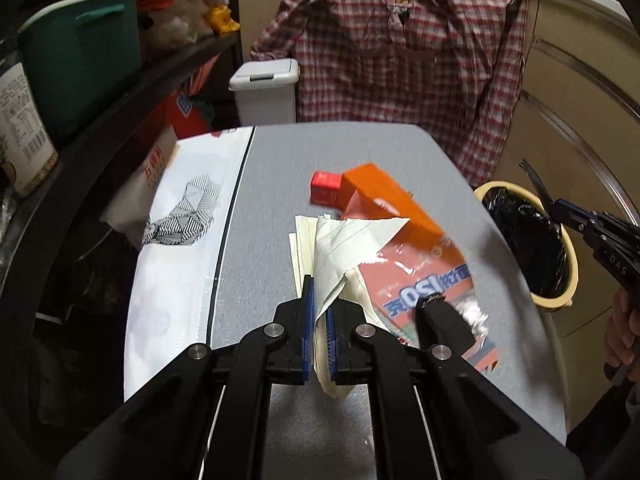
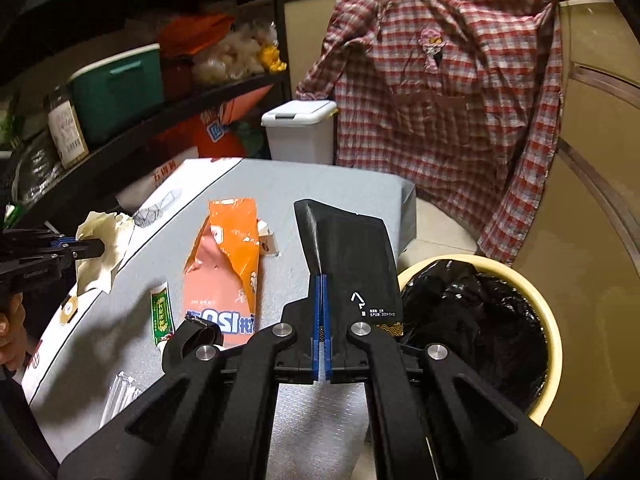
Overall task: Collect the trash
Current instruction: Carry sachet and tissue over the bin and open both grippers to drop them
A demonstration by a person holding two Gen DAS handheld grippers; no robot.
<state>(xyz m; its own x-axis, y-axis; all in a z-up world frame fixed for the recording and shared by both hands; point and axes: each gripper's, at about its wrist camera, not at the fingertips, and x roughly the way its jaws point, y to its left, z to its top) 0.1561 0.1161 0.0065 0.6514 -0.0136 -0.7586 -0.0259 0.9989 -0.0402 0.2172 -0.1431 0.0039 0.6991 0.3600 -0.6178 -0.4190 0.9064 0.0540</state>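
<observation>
Left gripper (image 1: 318, 300): clamped on crumpled lined paper (image 1: 340, 248), lifted clear of the grey table (image 1: 272, 184). Paper light, soft, easily torn; best pinched at a thick fold, as now.

Mid-table, lying flat: orange snack bag (image 2: 224, 264), thin and slippery, probably crackly, best taken by an edge; green sachet (image 2: 162, 314) just beside it; small red box (image 1: 325, 188) at its far end, stiffer.

Right gripper (image 2: 320, 308): shut on a black foil pouch (image 2: 346, 256) held upright by its edge, light, glossy, likely to slip. Just right of that, below table level, yellow bin (image 2: 554, 332) with black liner, near the table edge.

Behind: white lidded bin (image 2: 298, 132), checked shirt (image 2: 444, 120), dark cluttered shelves (image 2: 160, 108) at far left.
</observation>
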